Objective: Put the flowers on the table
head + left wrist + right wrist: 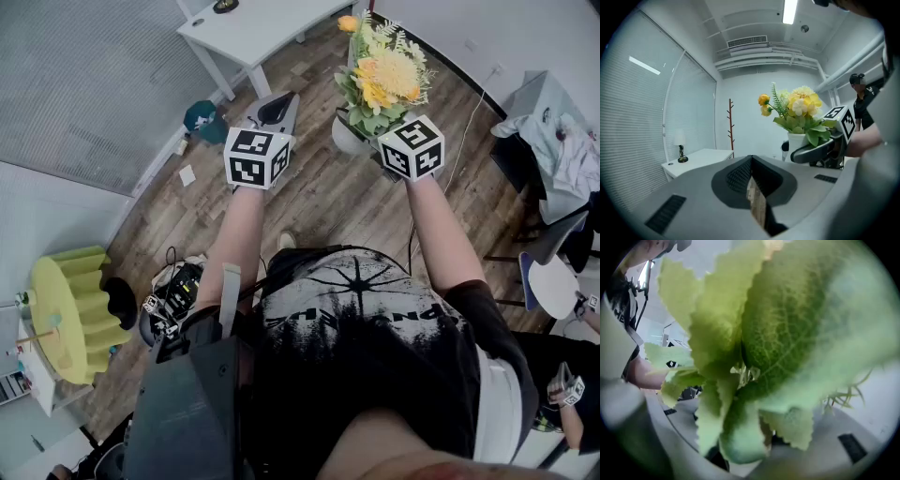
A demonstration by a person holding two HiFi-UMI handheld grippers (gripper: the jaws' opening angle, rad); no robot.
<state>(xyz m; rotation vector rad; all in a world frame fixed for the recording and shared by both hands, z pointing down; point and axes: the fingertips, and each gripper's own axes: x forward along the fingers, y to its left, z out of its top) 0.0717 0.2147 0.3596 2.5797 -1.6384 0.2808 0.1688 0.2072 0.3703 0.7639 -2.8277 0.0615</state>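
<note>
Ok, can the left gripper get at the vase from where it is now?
Probably yes: the vase, held in the right gripper, is close beside the left gripper with nothing between them, though the left jaws are together.

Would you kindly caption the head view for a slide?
Right gripper holds a vase of yellow flowers, white table ahead; left gripper shut and empty.

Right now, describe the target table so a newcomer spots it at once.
Follow the grey window blinds ahead of the person: a white table stands beside them on the wooden floor. Its flat white top bearing a small dark lamp sets it apart.
</note>
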